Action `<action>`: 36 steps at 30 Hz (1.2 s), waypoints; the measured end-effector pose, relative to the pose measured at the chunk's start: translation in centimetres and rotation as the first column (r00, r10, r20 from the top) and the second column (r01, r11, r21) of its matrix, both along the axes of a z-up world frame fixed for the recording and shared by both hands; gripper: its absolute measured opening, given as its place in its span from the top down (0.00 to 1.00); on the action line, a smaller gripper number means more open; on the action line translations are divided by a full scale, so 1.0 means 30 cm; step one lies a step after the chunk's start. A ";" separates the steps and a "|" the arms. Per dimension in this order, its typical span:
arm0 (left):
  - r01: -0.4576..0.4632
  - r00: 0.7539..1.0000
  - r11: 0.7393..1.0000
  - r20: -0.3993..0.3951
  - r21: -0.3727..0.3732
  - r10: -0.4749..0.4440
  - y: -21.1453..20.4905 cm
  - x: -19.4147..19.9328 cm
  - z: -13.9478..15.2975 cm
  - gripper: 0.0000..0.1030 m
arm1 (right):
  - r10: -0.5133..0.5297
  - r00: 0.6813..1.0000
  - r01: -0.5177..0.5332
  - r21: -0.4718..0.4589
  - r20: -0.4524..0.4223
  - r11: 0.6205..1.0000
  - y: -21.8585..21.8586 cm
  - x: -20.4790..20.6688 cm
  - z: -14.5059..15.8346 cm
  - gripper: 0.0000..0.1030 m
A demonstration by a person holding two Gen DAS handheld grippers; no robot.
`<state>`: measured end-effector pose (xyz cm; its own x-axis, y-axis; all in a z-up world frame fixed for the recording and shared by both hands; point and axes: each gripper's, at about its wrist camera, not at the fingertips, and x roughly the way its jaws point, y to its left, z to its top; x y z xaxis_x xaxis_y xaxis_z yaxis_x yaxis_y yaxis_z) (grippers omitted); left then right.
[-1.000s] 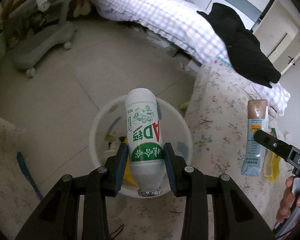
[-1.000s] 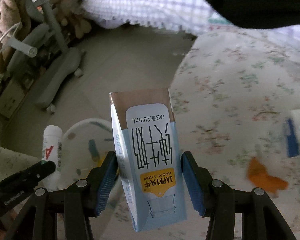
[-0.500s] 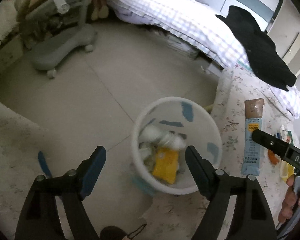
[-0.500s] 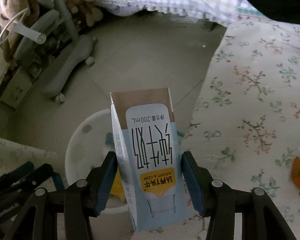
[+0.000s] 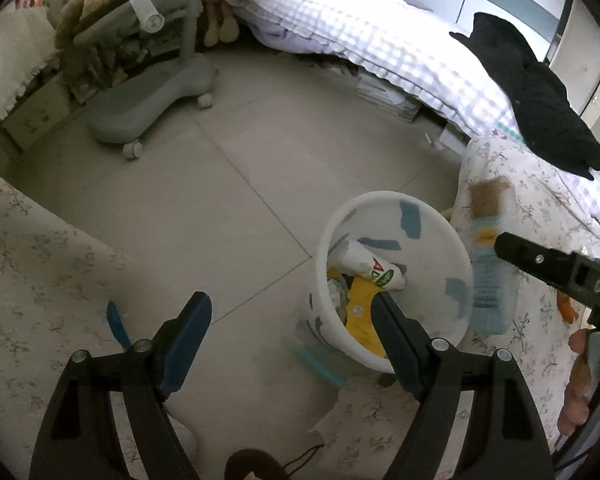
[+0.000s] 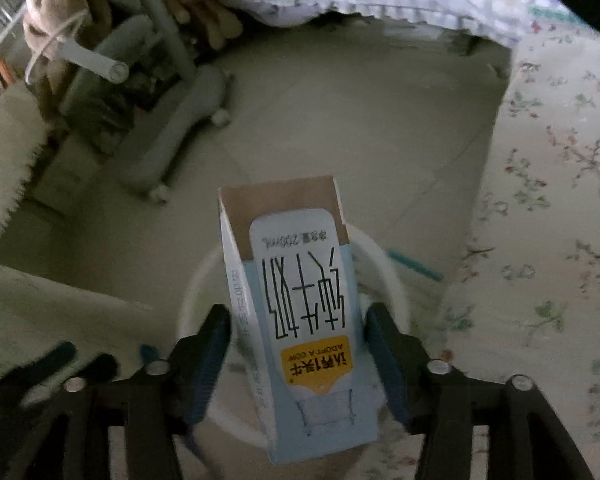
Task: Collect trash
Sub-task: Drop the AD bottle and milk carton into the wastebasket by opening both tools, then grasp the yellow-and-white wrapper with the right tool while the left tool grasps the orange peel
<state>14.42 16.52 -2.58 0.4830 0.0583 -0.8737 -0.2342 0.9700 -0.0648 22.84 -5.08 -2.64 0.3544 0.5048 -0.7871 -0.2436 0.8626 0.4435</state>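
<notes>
R tongs [image 6: 298, 356] pinch the milk box [image 6: 300, 320] w/ its long side pointing straight ahead, right over the white bin [image 5: 394, 280], bottle [image 5: 370, 268] lying inside, while L tongs [image 5: 290, 336] are spread wide & empty nearby.

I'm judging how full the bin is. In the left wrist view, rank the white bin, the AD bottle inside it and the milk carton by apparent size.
1. white bin
2. milk carton, blurred and held nearer the camera, so unsure
3. AD bottle, partly hidden in the bin
</notes>
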 end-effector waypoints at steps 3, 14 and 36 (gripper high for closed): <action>-0.004 1.000 1.000 0.000 -0.001 0.004 0.005 -0.006 0.000 0.18 | -0.014 1.000 0.015 -0.009 0.016 1.000 0.000 -0.006 0.020 0.30; 0.034 0.999 0.999 0.000 -0.023 -0.034 -0.041 -0.015 0.011 0.18 | -0.040 0.996 0.048 -0.110 0.074 0.993 -0.103 -0.059 0.102 0.30; 0.211 0.977 0.974 0.016 -0.076 -0.211 -0.371 0.024 0.059 0.11 | -0.309 0.945 0.327 -0.257 0.109 0.909 -0.767 -0.177 0.152 0.25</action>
<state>15.16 5.40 -0.81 0.4841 -0.1131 -0.8677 -0.0241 0.9895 -0.1424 17.52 -28.09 1.93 0.5154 0.1306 -0.8470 0.0436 0.9830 0.1781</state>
